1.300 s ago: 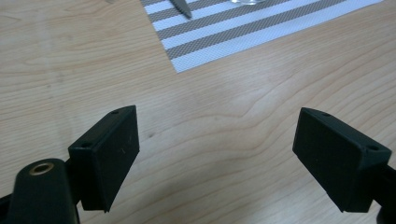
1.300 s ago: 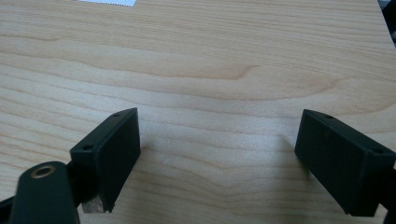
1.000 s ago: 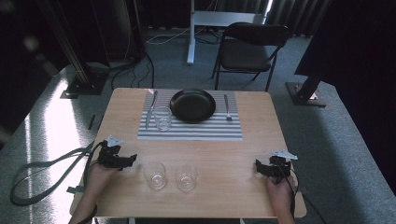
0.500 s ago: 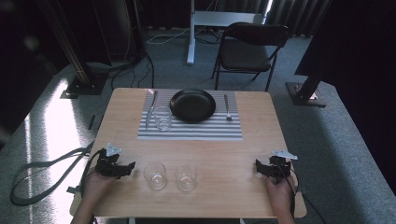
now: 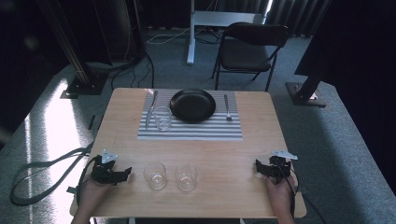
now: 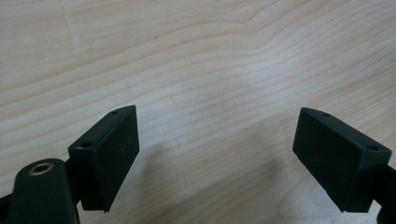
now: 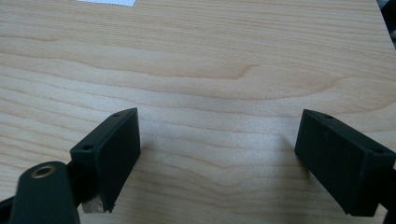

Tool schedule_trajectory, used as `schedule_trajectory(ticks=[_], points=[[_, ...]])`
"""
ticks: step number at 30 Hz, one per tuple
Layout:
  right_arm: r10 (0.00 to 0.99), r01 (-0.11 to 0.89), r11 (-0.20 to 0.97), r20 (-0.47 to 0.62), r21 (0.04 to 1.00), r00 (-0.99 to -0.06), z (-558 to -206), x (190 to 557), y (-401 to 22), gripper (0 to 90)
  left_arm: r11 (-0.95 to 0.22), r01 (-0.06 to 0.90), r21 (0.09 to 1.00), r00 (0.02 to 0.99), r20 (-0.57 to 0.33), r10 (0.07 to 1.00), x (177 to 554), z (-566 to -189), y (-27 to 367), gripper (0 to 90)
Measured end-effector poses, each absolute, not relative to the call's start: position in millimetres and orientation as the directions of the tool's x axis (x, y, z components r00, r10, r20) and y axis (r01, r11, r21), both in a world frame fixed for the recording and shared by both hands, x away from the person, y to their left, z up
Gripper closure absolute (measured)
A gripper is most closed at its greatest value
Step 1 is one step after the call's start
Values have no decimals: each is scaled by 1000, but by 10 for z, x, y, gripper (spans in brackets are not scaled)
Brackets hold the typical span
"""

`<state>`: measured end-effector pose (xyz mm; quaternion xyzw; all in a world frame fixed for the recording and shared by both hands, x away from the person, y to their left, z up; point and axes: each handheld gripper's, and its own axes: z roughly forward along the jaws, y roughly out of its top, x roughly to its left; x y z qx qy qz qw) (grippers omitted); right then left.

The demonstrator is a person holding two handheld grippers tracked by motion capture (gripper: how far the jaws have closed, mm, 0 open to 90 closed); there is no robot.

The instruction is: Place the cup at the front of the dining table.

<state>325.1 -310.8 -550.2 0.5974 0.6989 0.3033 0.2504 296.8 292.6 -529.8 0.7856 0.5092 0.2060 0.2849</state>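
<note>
**Two glasses between idle tongs**

Here we saw a striped placemat (image 5: pixel 190 125) at the far side of the worktop (image 5: pixel 252 140), carrying a black plate (image 5: pixel 192 105), a third glass (image 5: pixel 163 118), a knife (image 5: pixel 150 110) and a fork (image 5: pixel 227 108). Two empty glasses (image 5: pixel 155 175) (image 5: pixel 186 177) stood side by side near the front edge. The left tongs (image 5: pixel 122 172) lay just beside the nearer glass, not touching it. The right tongs (image 5: pixel 258 167) rested well apart. Both tongs stood apart over bare wood.

Dim room, floor glare left, soft focus
</note>
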Motion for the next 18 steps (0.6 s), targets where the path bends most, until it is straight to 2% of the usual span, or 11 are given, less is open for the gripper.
schedule_trajectory(ticks=[18], points=[[987, 683, 103, 12, 723, -161, -5502, 3251, -3108, 136, -271, 675, 687, 357, 17, 934, 2720, -5321, 3071, 152]])
